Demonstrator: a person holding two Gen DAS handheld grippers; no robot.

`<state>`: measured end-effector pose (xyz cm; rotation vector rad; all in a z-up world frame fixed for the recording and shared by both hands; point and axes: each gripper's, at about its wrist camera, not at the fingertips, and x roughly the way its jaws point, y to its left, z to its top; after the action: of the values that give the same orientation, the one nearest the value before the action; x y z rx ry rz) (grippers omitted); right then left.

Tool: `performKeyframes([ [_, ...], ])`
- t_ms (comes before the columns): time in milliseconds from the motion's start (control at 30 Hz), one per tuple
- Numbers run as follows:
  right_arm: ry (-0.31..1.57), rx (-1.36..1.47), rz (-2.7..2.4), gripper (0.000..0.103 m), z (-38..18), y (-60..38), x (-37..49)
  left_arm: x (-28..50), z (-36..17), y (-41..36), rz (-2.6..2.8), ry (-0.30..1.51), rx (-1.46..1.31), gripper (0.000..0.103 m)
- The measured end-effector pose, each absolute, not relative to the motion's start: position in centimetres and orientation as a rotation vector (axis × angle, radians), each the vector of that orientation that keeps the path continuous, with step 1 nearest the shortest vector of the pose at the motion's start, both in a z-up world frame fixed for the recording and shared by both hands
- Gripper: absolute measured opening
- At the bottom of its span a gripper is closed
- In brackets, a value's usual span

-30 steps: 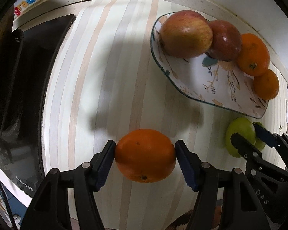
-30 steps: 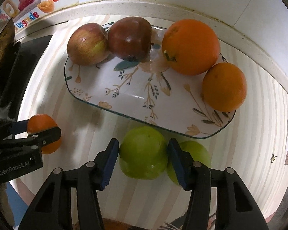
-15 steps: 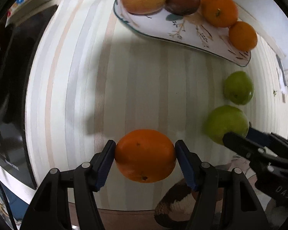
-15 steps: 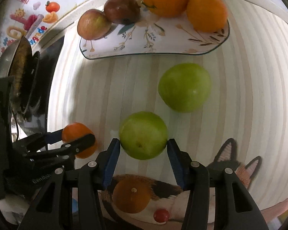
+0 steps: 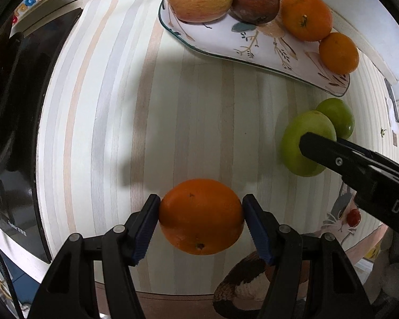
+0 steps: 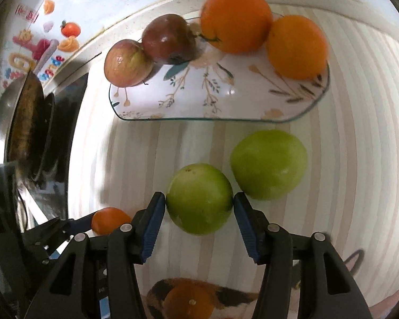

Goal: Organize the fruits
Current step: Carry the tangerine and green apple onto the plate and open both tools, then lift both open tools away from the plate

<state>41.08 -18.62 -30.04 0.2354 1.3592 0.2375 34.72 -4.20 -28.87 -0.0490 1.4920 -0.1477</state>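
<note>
I have an orange (image 5: 201, 216) pinched in the left gripper (image 5: 201, 219), clear of the striped table (image 5: 146, 122). The right gripper (image 6: 199, 210) carries a green apple (image 6: 199, 198); its jaws have just been opening a little, and a thin gap now shows at the right pad, so I can't tell if the grip is firm. A half second ago both fruits hung farther from the plate (image 6: 212, 101); now the plate looms nearer. The second green apple (image 6: 268, 163) sits on the table just beside it. Both loads look headed for the plate.
</note>
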Motion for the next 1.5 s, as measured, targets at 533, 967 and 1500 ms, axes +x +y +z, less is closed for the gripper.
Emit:
performKeyframes([
  [533, 1.268, 0.365, 0.247, 0.055, -25.8, -19.9, 41.3, 38.5, -22.7, -2.3, -0.179, 1.428, -0.115, 0.061],
  [967, 1.211, 0.327, 0.162, 0.055, -24.7, -21.9, 47.4, 48.5, -21.7, -3.5, -0.155, 1.39, -0.13, 0.061],
  [1500, 1.221, 0.306, 0.035, 0.092, -24.1, -23.6, 47.6, 49.6, -22.4, -2.7, -0.084, 1.386, -0.106, 0.086],
])
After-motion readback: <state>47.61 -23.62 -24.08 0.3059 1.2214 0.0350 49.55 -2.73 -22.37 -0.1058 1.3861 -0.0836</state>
